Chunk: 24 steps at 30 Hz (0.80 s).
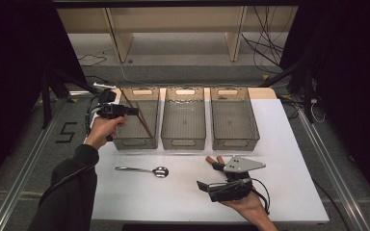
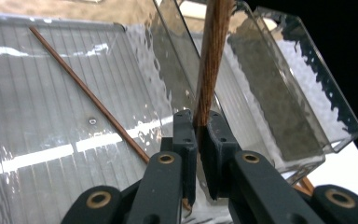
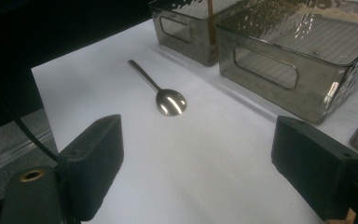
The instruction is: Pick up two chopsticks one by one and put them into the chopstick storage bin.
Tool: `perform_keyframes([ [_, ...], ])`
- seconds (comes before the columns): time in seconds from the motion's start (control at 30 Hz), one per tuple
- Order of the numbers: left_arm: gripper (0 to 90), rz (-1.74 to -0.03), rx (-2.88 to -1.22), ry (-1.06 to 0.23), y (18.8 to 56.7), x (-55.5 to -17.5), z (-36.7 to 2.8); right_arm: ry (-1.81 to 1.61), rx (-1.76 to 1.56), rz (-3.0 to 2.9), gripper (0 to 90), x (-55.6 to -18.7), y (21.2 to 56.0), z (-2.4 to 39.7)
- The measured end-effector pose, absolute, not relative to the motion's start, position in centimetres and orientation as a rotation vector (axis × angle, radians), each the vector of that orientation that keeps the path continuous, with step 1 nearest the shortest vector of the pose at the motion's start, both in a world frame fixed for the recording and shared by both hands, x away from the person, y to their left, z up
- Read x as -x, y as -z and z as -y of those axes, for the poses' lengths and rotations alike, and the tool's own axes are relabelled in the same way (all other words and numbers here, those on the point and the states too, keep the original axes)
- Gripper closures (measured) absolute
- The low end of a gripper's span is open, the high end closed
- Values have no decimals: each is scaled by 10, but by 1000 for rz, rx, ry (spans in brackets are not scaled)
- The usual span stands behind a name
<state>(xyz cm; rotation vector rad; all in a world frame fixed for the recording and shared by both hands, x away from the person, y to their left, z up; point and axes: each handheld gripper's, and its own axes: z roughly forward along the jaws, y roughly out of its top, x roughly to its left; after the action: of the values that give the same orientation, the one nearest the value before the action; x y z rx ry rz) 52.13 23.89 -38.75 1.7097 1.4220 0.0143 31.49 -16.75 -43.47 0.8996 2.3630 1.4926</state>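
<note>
1. Right gripper (image 1: 211, 186): nearest the table's front edge, resting low over the white table (image 1: 183, 202). Jaws spread wide, nothing between them.
2. Spoon (image 1: 144, 170): lying flat on the table, left of the right gripper and in front of the bins, untouched.
3. Left gripper (image 2: 198, 135): held over the left bin (image 1: 136, 139). Jaws pressed together, pinching a brown chopstick (image 2: 212, 60) that slants across the bin.
4. A second chopstick (image 2: 86, 91): lying diagonally on the ribbed floor of the left bin.
5. Middle bin (image 1: 183, 137) and right bin (image 1: 234, 137): standing beside the left bin in one row.
</note>
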Motion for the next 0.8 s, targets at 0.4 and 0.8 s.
perform_keyframes([
  [0.4, 842, -1431, -1723, 29, 399, -526, -232, -1487, -898, -2356, 176, -315, 434, 168],
  [0.8, 817, -1468, -1725, 13, 408, -529, -229, -1480, -895, -2358, 177, -315, 433, 169],
])
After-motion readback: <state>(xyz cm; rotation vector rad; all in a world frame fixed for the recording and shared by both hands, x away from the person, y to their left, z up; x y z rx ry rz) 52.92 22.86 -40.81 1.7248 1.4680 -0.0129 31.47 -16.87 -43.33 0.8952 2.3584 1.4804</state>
